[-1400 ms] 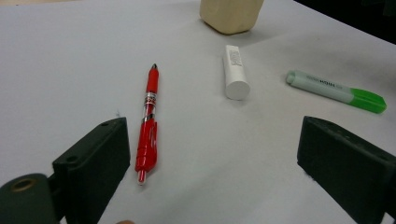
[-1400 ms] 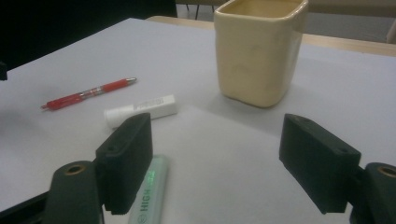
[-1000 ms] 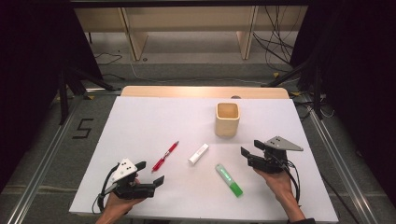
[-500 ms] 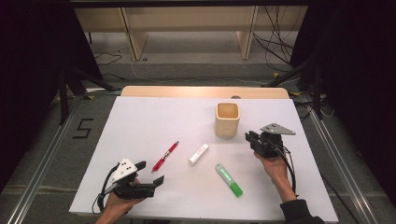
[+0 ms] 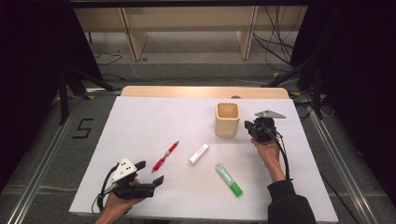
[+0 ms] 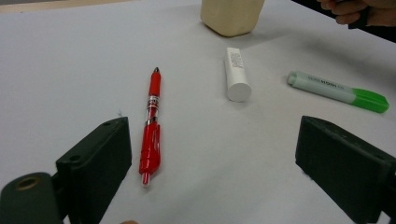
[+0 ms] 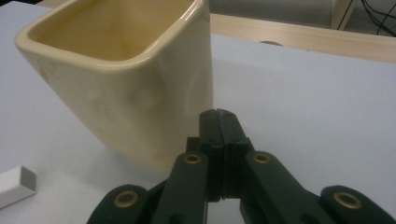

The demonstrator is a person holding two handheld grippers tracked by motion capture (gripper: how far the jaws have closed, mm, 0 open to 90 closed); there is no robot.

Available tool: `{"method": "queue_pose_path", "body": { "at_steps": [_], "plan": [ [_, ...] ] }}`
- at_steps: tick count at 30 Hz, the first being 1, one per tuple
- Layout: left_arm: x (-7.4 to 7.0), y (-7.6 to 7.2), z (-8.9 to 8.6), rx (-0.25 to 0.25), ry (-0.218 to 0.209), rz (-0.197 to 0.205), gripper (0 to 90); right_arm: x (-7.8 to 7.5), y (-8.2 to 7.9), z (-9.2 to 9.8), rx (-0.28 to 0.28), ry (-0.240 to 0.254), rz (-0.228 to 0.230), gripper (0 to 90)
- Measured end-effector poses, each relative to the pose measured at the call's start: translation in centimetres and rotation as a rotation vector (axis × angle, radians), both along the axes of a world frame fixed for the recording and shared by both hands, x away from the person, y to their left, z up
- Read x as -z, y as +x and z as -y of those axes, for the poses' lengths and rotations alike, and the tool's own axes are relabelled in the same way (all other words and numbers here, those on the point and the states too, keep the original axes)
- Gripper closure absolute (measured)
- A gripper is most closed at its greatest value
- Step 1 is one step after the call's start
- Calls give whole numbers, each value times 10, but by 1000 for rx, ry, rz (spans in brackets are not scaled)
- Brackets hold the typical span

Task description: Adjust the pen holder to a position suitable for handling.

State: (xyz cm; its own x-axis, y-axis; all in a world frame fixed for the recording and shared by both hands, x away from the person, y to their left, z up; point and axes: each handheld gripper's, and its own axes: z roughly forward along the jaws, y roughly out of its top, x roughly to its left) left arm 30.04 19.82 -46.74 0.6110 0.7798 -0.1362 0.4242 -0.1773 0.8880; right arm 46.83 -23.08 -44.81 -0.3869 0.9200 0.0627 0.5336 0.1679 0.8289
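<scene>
A cream square cup [image 5: 227, 119] [image 7: 121, 79] stands at the back right of the white table [image 5: 140, 121]. My right gripper [image 5: 248, 127] [image 7: 218, 114] is beside the cup's right wall; its jaws have just been closing and are now shut with nothing between them. A red pen [image 5: 166, 156] [image 6: 152, 121], a white tube [image 5: 198, 153] [image 6: 236, 74] and a green highlighter [image 5: 229, 179] [image 6: 336, 91] lie mid-table. My left gripper [image 5: 150, 171] [image 6: 210, 154] rests open at the front left, pointing at the pen and tube and holding nothing.
A wooden strip [image 5: 205, 91] runs along the table's far edge. Beyond it stand shelf legs [image 5: 245, 37] and cables on the floor. Metal rails flank the table, and dark curtains hang on both sides.
My right gripper has moved away from the person, toward the cup's right side, and its jaws have closed. The left gripper and the objects on the table have stayed put.
</scene>
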Motion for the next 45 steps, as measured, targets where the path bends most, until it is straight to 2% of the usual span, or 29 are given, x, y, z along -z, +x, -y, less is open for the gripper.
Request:
{"method": "queue_pose_path", "body": {
  "at_steps": [8, 15, 18, 19, 22, 37, 45],
  "plan": [
    [0, 0, 1, 6, 0, 2, 101, 11, 22, -8, 5, -16, -52, 900],
    [-1, 0, 0, 7, -2, 3, 101, 14, 33, -11, 3, -2, -73, 900],
    [-1, 0, 0, 6, -4, 4, 102, 15, 34, -13, 2, -1, -82, 900],
    [-1, 0, 0, 6, -2, 3, 102, 16, 35, -14, 3, -15, -90, 900],
    [0, 0, 1, 4, -1, 1, 102, 19, 37, -14, -1, 3, -91, 900],
    [-1, 0, 1, 7, -2, 3, 103, 26, 41, -16, 19, 7, -122, 900],
    [-1, 1, 1, 5, -2, 2, 102, 26, 43, -25, 12, 2, -130, 900]
  ]
}}
